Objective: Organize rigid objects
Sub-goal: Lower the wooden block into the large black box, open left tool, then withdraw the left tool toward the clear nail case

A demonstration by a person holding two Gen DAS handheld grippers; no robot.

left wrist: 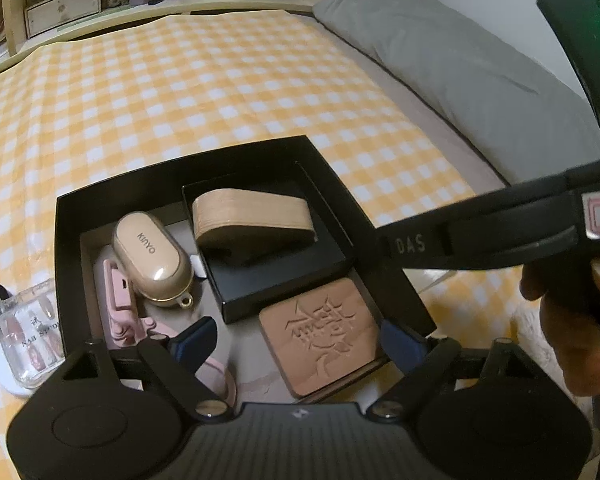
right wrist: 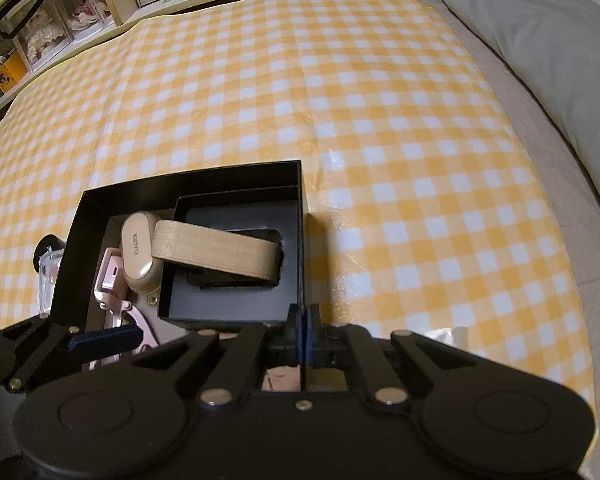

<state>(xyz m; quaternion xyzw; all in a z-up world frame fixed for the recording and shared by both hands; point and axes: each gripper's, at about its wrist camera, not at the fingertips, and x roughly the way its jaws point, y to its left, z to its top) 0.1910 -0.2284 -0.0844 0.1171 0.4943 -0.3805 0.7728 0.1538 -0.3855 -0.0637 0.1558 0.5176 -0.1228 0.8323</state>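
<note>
Yellow checked cloth point(right wrist: 340, 100) beneath black box point(left wrist: 72, 232) holding beige earbud case point(left wrist: 152, 256), wooden block point(left wrist: 252, 216), embossed coaster point(left wrist: 320, 336). Left gripper point(left wrist: 296, 336) spread wide over coaster; right gripper point(right wrist: 305, 332) pinching box's right wall.

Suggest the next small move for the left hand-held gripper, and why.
Probably swing the left hand-held gripper left toward the clear nail case: it lies outside the black box, this gripper hangs open and empty, and the right hand-held gripper is clamped on the box wall.
</note>
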